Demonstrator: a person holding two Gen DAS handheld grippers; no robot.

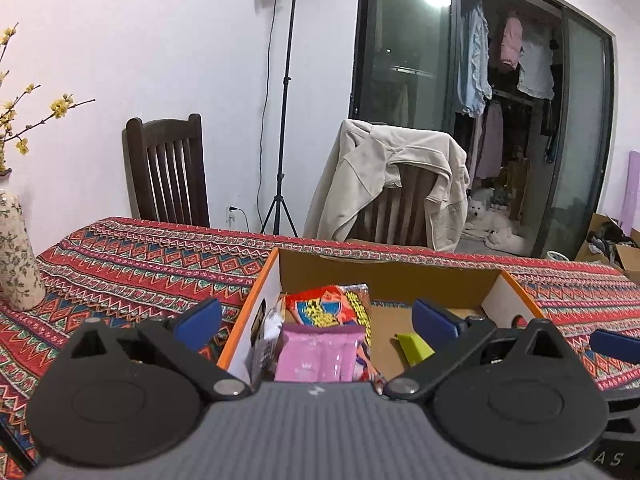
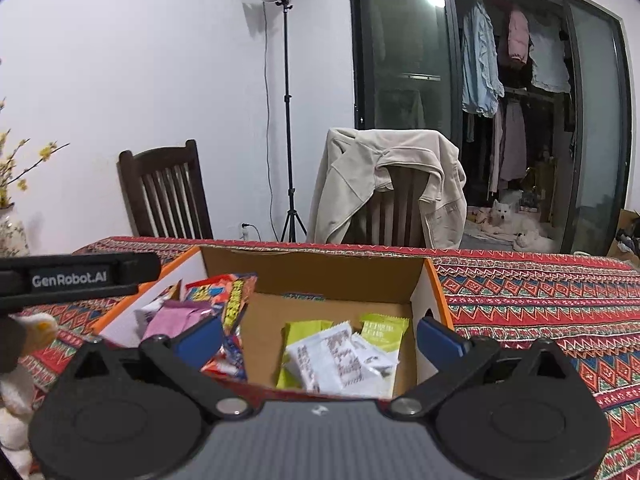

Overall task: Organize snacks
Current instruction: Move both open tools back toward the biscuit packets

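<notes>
An open cardboard box with an orange rim (image 1: 256,288) (image 2: 434,280) stands on the patterned tablecloth. At its left lie a pink packet (image 1: 316,354) (image 2: 172,318) and a red and yellow packet (image 1: 328,306) (image 2: 236,300). At its right lie green packets (image 1: 414,346) (image 2: 384,332) and white packets (image 2: 340,356). My left gripper (image 1: 316,322) is open and empty above the pink packet. My right gripper (image 2: 320,342) is open and empty above the white and green packets. The left gripper's body (image 2: 80,276) shows at the left of the right wrist view.
A flowered vase (image 1: 18,256) with yellow blossoms stands at the table's left. Two wooden chairs (image 1: 168,172) (image 1: 400,200) stand behind the table, one draped with a beige jacket. A light stand (image 1: 284,120) is by the wall. A white plush thing (image 2: 20,360) lies at left.
</notes>
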